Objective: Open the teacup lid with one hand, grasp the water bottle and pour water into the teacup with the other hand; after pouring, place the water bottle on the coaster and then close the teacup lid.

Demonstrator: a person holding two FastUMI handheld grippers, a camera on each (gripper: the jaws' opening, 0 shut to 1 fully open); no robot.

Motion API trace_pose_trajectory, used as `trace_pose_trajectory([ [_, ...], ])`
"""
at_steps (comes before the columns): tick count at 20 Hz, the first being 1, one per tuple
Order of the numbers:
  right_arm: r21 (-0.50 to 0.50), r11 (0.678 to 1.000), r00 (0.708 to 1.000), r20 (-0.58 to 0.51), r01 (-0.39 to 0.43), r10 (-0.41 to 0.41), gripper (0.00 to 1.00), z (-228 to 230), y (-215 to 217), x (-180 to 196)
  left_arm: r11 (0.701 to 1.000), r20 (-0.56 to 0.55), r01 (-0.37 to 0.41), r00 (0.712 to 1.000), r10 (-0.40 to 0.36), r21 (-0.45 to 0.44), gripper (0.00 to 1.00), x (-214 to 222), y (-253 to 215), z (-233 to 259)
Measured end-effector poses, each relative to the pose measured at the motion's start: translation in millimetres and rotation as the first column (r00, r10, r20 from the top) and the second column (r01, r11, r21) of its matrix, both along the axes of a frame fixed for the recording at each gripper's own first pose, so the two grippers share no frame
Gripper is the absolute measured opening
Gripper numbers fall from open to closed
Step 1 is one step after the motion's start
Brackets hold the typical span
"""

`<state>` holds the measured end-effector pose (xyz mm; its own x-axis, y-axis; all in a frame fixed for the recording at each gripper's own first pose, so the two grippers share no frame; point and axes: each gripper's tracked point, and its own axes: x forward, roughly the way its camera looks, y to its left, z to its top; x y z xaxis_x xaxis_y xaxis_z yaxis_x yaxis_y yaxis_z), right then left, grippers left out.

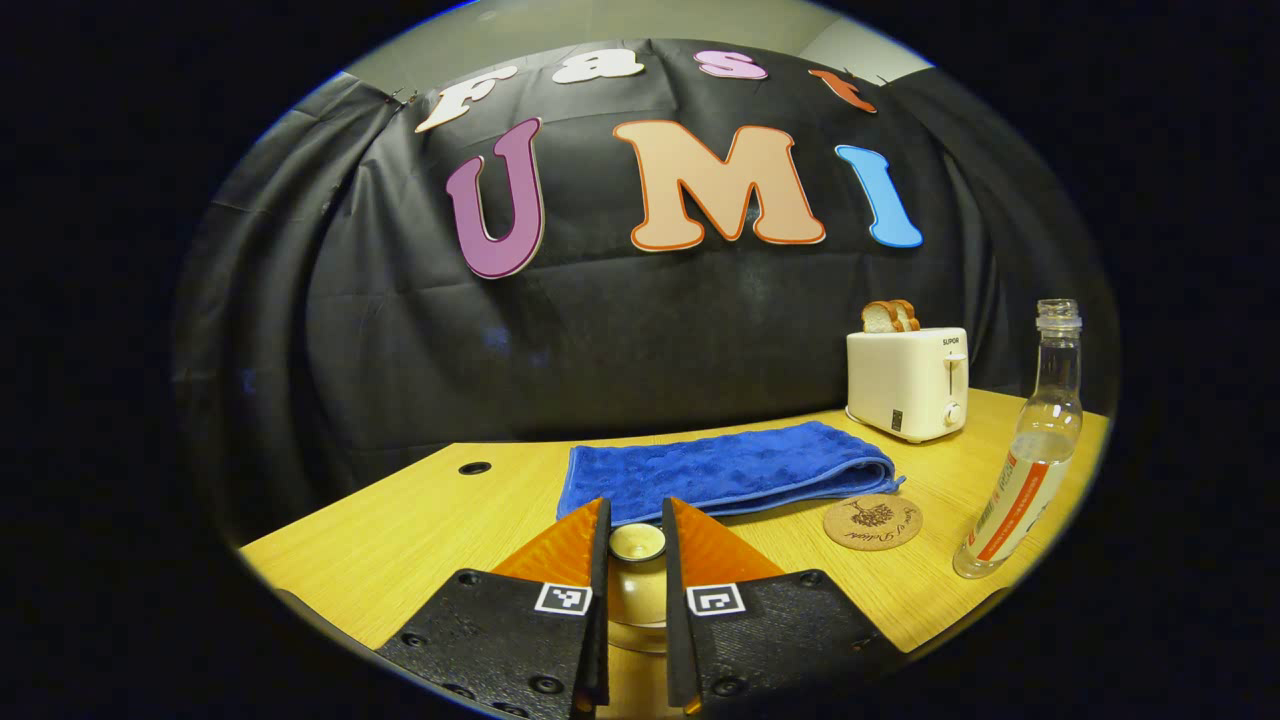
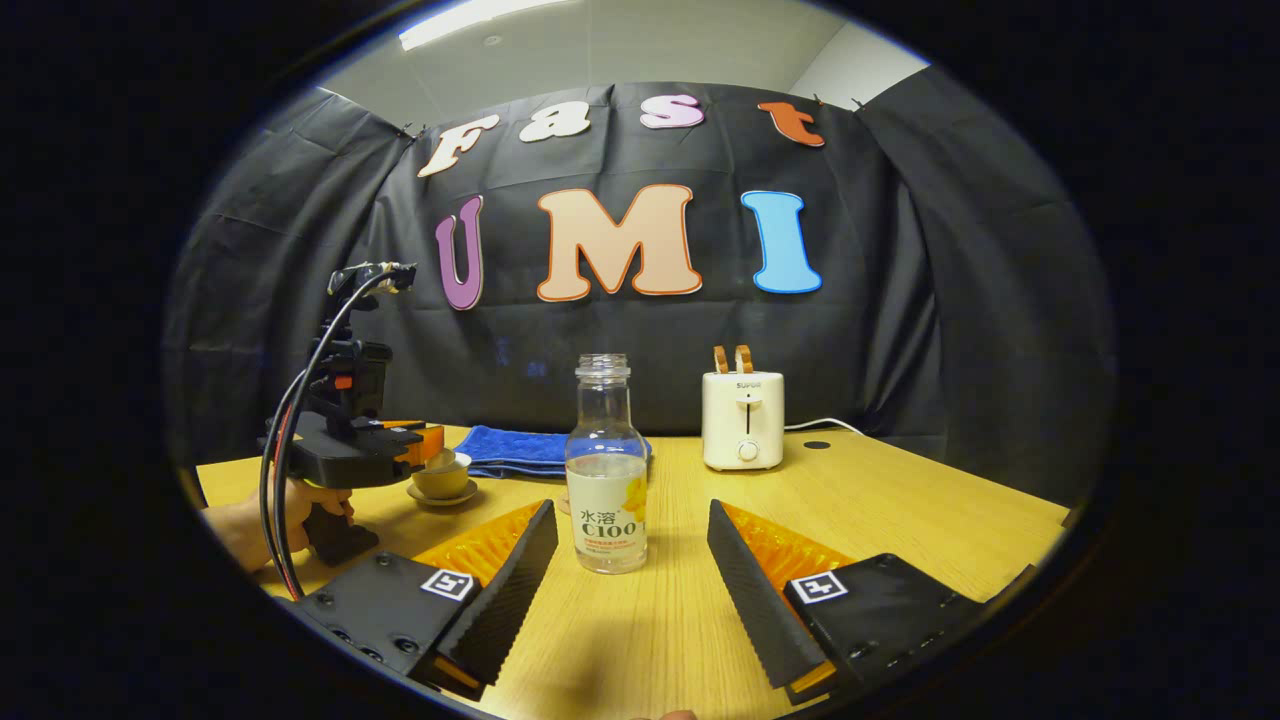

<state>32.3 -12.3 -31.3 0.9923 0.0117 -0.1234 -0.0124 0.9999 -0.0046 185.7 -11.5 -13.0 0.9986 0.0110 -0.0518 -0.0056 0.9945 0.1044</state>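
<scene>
The step in hand is the first one: lifting the lid off the teacup. In the left gripper view, the left gripper (image 1: 636,545) has its 2 fingers drawn in close on either side of the lid knob (image 1: 637,541), apparently gripping it, though whether both press firmly I cannot tell for sure. The right gripper view shows that gripper (image 2: 425,445) at 9 o'clock, held by a hand (image 2: 275,515) and reaching over the teacup (image 2: 441,480), which sits on its saucer (image 2: 440,497) on the counter (image 2: 900,510). The lid looks not yet lifted.

The right gripper (image 2: 632,545) has its fingers spread wide open, empty, with the water bottle (image 2: 606,470) standing upright between and just beyond them at 12 o'clock, uncapped and partly filled. The fingers are not touching it.

In the left gripper view, the coaster (image 1: 873,522) lies at 3 o'clock beside the blue towel (image 1: 725,470), with the toaster (image 1: 908,383) behind at 2 o'clock.

The next move calls for raising the lid straight up and clear of the cup, then advancing the right fingers around the bottle's body and closing on it. The bottle is open, so a tilted or loose grip could spill it early.
</scene>
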Motion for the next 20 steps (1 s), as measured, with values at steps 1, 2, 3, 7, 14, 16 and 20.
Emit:
trace_pose_trajectory([
  [1, 0.002, 1.000, 1.000, -0.004, -0.004, 0.004, 0.94, -2.3, 2.0, 2.1, 1.000, 0.016, -0.002, 1.000, 0.002, 0.004, 0.20, -1.6, 1.2, 2.6],
  [2, 0.002, 1.000, 1.000, -0.008, -0.006, 0.006, 0.94, -2.6, 4.3, 5.6, 1.000, 0.025, -0.003, 1.000, 0.003, 0.006, 0.20, -3.0, 1.7, 4.8],
  [3, 0.002, 1.000, 1.000, -0.006, -0.009, 0.009, 0.94, -3.1, 7.1, 9.7, 1.000, 0.028, 0.003, 1.000, -0.003, 0.004, 0.20, -5.8, 0.7, 4.2],
  [7, 0.000, 1.000, 1.000, -0.012, -0.006, 0.006, 0.96, -8.0, 15.3, 32.1, 1.000, 0.037, 0.023, 0.999, -0.023, -0.014, 0.20, -22.9, 0.4, 6.3],
  [14, -0.001, 1.000, 1.000, -0.026, 0.013, -0.013, 0.98, -15.7, 15.7, 70.0, 0.998, 0.042, 0.033, 0.999, -0.031, -0.046, 0.20, -60.0, 11.3, 7.6],
  [16, -0.001, 1.000, 0.999, -0.031, 0.016, -0.016, 0.93, -17.1, 17.0, 77.4, 0.998, 0.047, 0.028, 0.999, -0.025, -0.052, 0.20, -68.8, 16.9, 9.2],
  [20, -0.002, 1.000, 0.999, -0.029, 0.022, -0.022, 0.98, -19.1, 17.8, 89.3, 0.999, 0.043, 0.033, 0.999, -0.031, -0.034, 0.20, -87.1, 24.2, 8.4],
])
